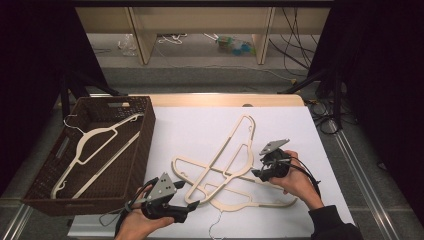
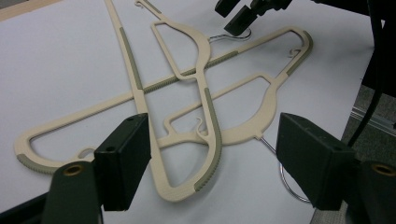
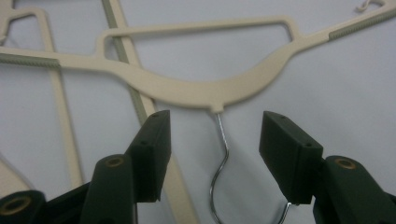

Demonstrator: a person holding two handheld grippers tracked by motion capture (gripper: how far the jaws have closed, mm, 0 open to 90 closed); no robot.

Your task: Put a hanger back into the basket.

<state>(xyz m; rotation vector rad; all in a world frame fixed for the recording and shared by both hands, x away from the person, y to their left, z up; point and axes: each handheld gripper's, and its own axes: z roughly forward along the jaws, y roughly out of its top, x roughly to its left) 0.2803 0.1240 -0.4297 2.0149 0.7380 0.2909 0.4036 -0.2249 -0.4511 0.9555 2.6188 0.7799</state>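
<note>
Between right tool (image 3: 215, 154) jaws (open): hanger hook (image 3: 220, 158), untouched, white sheet (image 3: 345, 84) around

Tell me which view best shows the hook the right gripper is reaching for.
Right gripper view: the wire hook runs close-up between the open jaws, untouched. High view doesn't resolve it. Left gripper view catches a small bit of wire below the right gripper.

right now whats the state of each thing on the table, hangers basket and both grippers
left gripper: open, jaws astride the crossed hanger arms, nothing gripped
right gripper: open, jaws either side of a metal hook, not pressing it
hangers on the sheet: three, flat, overlapping and crossed
hanger in basket: lying slanted inside
basket: upright, at the table's left, holds the one hanger
white sheet: flat on the table
</note>
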